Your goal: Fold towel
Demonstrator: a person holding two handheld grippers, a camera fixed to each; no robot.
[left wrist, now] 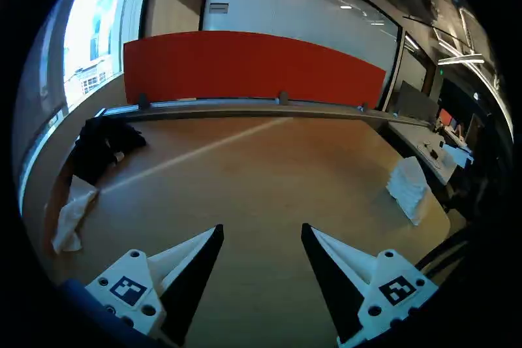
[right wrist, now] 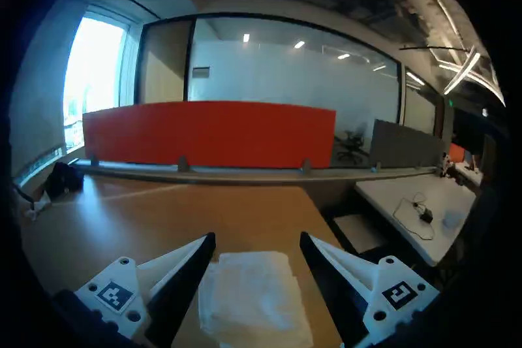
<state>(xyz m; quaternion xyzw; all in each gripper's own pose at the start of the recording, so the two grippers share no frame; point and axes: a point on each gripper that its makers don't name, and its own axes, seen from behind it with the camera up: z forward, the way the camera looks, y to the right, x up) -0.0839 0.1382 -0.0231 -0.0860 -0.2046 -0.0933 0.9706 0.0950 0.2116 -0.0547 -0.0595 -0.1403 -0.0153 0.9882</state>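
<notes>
White towel (right wrist: pixel 253 299) | folded flat, squarish | lying between spread right gripper (right wrist: pixel 256 238) fingers (right wrist: pixel 186 269)

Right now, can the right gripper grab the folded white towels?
Probably yes. The right gripper is open, and the folded white towels lie on the table just ahead, between its two fingers, with nothing lying in the way.

One table (left wrist: pixel 261 172) held one folded towel stack (left wrist: pixel 408 188) and one crumpled towel (left wrist: pixel 72 214). One black bundle (left wrist: pixel 104 142) lay near one red divider (left wrist: pixel 254 64).
</notes>
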